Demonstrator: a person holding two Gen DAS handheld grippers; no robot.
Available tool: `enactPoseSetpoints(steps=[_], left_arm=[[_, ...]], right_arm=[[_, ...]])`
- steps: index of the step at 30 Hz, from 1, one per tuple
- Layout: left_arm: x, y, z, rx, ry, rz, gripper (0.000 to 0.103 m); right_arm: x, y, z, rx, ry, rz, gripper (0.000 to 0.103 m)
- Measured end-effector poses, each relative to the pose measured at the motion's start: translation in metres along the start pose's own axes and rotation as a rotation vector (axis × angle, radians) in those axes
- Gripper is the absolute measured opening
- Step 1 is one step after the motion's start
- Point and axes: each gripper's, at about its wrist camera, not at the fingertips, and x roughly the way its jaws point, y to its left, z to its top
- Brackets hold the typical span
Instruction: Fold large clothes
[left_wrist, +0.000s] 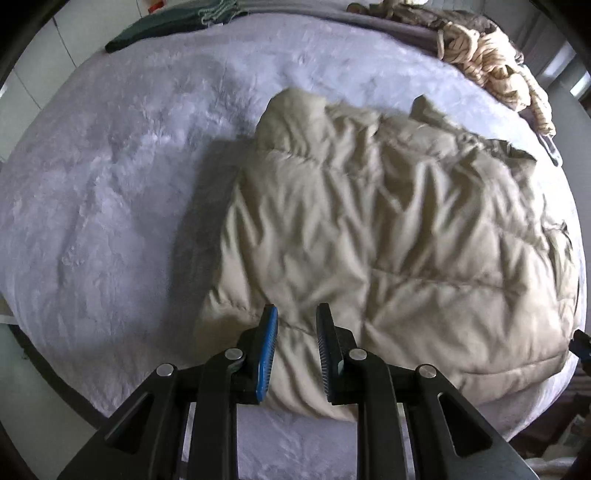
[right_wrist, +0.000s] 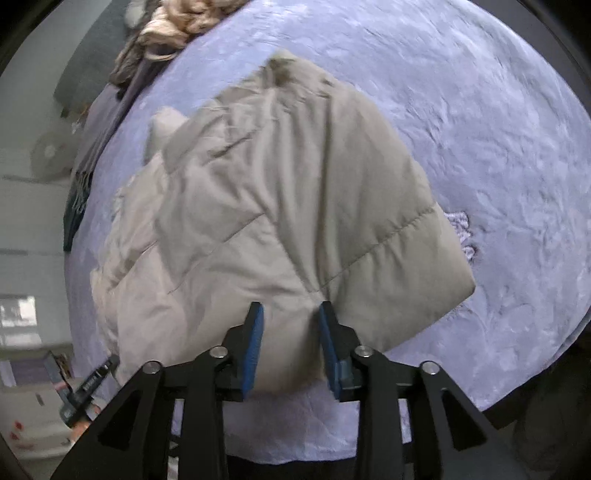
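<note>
Both grippers hover with jaws parted, grasping nothing. The right gripper (right_wrist: 290, 314) is nearer: the near edge of the beige puffer jacket (right_wrist: 280, 206) bulges between its fingers. The left gripper (left_wrist: 295, 317) sits above the jacket's (left_wrist: 388, 229) near hem. The jacket's long axis runs away from the fingers across the lavender blanket (left_wrist: 110, 192). Farther off, well apart, lie a tan garment pile (left_wrist: 491, 66) and a dark green cloth (left_wrist: 162, 26); nothing obstructs.
</note>
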Motion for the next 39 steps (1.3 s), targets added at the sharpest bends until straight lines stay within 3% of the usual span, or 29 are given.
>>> enactPoseSetpoints(steps=[5,7,8,9,10,15,20,21,22,24,33,39], left_arm=[[-0.023,-0.021,-0.008,0.019,-0.024,0.036,0.023],[-0.030,-0.028,-0.011,0.017,-0.036,0.034,0.024],[-0.033,-0.029,-0.013,0.017,-0.040,0.036,0.051],[-0.037,-0.032,-0.017,0.014,-0.044,0.043,0.097],[-0.044,-0.036,-0.021,0.006,-0.064,0.064,0.103],[-0.061,-0.048,-0.035,0.034,-0.094,0.101,0.103],[-0.062,-0.048,-0.034,0.030,-0.092,0.095,0.103],[-0.062,-0.049,-0.034,0.033,-0.093,0.094,0.103],[-0.062,-0.047,-0.030,0.041,-0.096,0.092,0.103],[-0.061,-0.044,-0.023,0.052,-0.104,0.090,0.103],[-0.038,-0.017,0.019,0.105,-0.062,0.056,0.103],[-0.016,0.002,0.040,0.136,-0.023,0.033,0.103]], right_arm=[[-0.008,0.030,-0.005,-0.086,0.006,0.012,0.044],[-0.007,0.046,-0.006,-0.139,0.018,0.022,0.051],[-0.006,0.051,-0.007,-0.165,0.022,0.024,0.054],[-0.006,0.056,-0.008,-0.189,0.027,0.023,0.057],[-0.008,0.058,-0.011,-0.214,0.032,0.022,0.057],[-0.007,0.059,-0.029,-0.286,0.073,0.016,0.061],[-0.008,0.057,-0.034,-0.281,0.076,-0.006,0.065],[-0.007,0.059,-0.034,-0.276,0.073,-0.011,0.069],[-0.007,0.060,-0.032,-0.274,0.067,-0.014,0.080],[-0.006,0.070,-0.031,-0.285,0.053,-0.015,0.088],[0.026,0.144,-0.038,-0.364,0.054,-0.036,0.089],[0.050,0.173,-0.037,-0.304,0.044,-0.046,0.089]])
